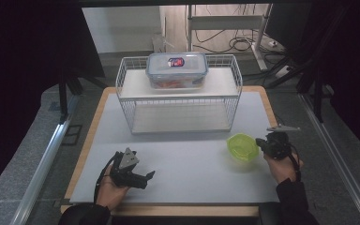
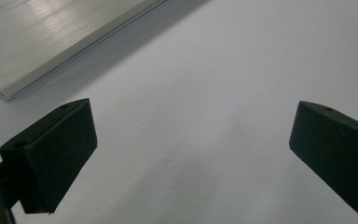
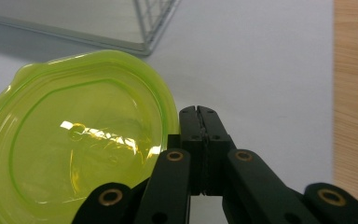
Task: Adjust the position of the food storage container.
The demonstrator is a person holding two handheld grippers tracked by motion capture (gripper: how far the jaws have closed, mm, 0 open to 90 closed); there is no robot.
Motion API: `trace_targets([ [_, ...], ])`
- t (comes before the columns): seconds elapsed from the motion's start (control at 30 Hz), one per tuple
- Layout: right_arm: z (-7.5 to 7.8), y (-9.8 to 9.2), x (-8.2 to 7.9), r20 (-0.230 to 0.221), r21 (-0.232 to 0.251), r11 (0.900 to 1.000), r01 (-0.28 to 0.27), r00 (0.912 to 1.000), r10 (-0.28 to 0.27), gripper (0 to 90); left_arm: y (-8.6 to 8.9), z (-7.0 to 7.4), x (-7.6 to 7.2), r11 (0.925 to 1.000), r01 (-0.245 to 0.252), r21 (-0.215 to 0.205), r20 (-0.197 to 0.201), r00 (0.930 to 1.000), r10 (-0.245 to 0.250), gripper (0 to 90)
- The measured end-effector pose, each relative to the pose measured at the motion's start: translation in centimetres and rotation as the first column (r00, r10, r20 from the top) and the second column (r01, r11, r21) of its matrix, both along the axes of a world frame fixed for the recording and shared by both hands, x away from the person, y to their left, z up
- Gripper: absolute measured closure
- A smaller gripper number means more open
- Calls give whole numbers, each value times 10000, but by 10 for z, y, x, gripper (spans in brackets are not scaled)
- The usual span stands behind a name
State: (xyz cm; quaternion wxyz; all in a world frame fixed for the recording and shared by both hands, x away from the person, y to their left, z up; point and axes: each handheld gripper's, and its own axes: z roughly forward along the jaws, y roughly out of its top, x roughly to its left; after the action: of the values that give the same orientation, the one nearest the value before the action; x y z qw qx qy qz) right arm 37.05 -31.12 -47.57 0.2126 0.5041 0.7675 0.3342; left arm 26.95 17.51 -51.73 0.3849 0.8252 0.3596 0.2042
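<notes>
Jaws of the left gripper [image 1: 146,178] stand wide apart with nothing between them, seen clearly in the left gripper view, where the two black pads [image 2: 56,154] frame bare white table surface. In the high view this gripper rests low over the near left part of the white mat [image 1: 187,164], held in the person's left hand [image 1: 111,187], with its grey three-cornered plate on top and its jaws pointing toward the middle of the table.

Moving right, a white wire rack [image 1: 180,93] stands at the far middle of the mat. On its upper shelf sits a clear lidded food box [image 1: 176,69] with a blue rim and a small label on the lid.

Further right, near the front right of the mat, lies a translucent yellow-green lid [image 1: 242,147], round and flat on the surface. The right gripper [image 1: 261,143], held in the person's right hand [image 1: 283,166], points left toward it. In the right gripper view its jaws are pressed together with nothing between them, their tips just beside the rim of the yellow-green lid [image 3: 74,140]; whether they touch it cannot be told. The wooden table edge [image 3: 349,93] runs along the right of that view.
</notes>
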Motion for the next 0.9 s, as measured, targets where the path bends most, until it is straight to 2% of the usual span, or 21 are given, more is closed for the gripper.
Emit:
trace_targets([
  [0.43, -2, 42, -6, -272, 216, 9933, -1137, 9931, 1142, 897, -2, 0, 0, 10000, 57, 50, 16, 10000, -58, 8],
  [0.77, -4, 61, -8, -356, 436, 9847, -1686, 9848, 1702, 897, -2, -1, -1, 10000, 85, 20, 13, 10000, -85, 9],
  [0.9, -4, 60, -8, -286, 360, 9856, -1650, 9857, 1660, 896, -2, 0, -1, 10000, 70, 4, 16, 10000, -70, 9],
])
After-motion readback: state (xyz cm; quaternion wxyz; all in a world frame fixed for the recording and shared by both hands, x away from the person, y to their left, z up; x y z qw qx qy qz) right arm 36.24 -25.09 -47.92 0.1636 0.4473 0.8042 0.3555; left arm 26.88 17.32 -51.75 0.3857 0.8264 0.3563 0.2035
